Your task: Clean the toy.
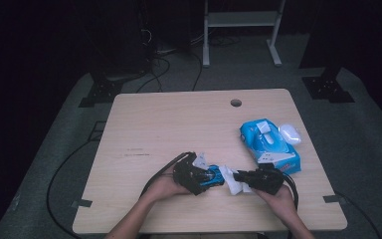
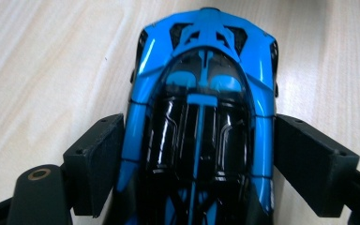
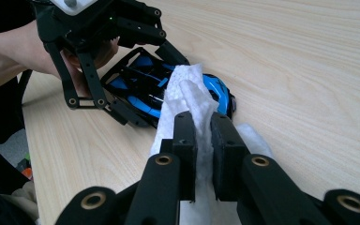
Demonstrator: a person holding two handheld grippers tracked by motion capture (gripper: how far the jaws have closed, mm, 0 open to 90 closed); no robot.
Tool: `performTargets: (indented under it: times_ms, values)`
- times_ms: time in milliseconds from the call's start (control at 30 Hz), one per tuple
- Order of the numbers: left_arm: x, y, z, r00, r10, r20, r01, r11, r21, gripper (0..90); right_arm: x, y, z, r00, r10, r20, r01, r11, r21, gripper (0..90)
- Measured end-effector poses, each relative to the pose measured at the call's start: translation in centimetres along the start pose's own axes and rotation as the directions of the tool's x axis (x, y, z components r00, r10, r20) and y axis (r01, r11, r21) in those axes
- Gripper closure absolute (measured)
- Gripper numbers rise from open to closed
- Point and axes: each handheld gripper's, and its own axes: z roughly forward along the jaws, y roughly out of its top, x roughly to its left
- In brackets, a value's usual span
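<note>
While the left gripper [image 2: 197, 154] clamps the blue toy car [image 2: 201, 93] | right gripper [image 3: 201, 136] pinches our wet wipe [image 3: 185, 91] | we judge hard wiping could twist the car loose.

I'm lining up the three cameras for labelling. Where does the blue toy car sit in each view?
High view: blue toy car low centre, between the left gripper and right gripper.
Left gripper view: centre, clamped between both jaws.
Right gripper view: upper left of centre, under the white wipe.
Shared landmark: the wooden table.
</note>
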Motion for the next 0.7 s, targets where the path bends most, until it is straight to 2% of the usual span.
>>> performTargets:
  times_ms: [367,433,700]
  values:
    - [0.55,-0.06,0.06,0.9992,-0.028,0.027,0.028,0.9996,-0.008,23.2,0.07,0.03,0.35,1.0000,0.001,-0.006,-0.001,1.000,0.007,80.8]
    - [0.47,-0.03,-0.03,0.9997,-0.006,0.024,0.006,0.9999,-0.009,24.6,0.05,0.03,0.44,1.0000,-0.002,-0.008,0.002,1.000,0.008,80.8]
    - [0.31,0.07,-0.22,0.9997,-0.008,0.025,0.008,0.9999,-0.006,25.7,0.03,0.06,0.30,0.9999,0.003,-0.011,-0.003,1.000,-0.001,80.8]
